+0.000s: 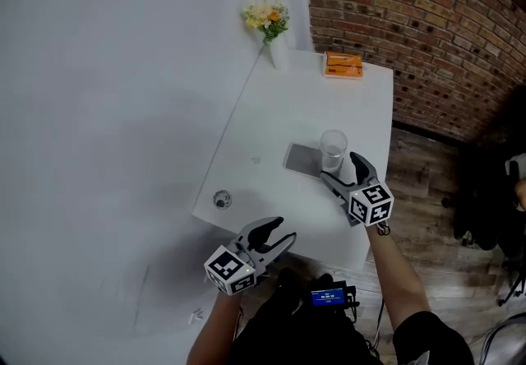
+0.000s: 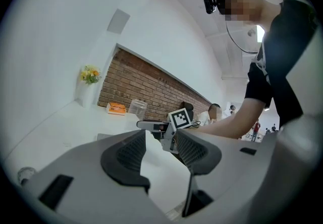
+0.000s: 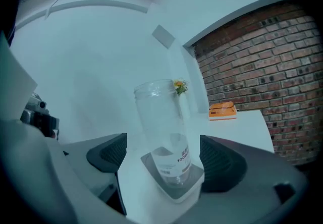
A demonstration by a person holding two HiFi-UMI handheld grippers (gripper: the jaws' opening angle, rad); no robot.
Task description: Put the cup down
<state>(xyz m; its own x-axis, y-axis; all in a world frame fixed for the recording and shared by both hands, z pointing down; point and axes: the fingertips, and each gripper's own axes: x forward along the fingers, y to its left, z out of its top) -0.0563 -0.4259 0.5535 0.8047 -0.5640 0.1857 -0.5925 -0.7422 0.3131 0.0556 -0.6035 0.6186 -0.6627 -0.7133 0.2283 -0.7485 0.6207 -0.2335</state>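
Observation:
A clear plastic cup [image 1: 333,148] stands upright on a flat grey square pad [image 1: 302,160] near the right side of the white table [image 1: 279,117]. My right gripper [image 1: 343,173] is just behind it, open. In the right gripper view the cup [image 3: 164,127] rises between the two wide-apart pads [image 3: 220,160] without touching either, and rests on the grey pad [image 3: 176,192]. My left gripper [image 1: 279,232] hovers open at the table's near edge with nothing in it. In the left gripper view, the left gripper [image 2: 157,150] faces the far-off cup [image 2: 136,108].
An orange box [image 1: 343,64] and a white vase of yellow flowers [image 1: 267,22] sit at the table's far end. A small round object [image 1: 221,200] lies near the left front corner. A brick wall [image 1: 427,26] and a dark chair [image 1: 485,191] are to the right.

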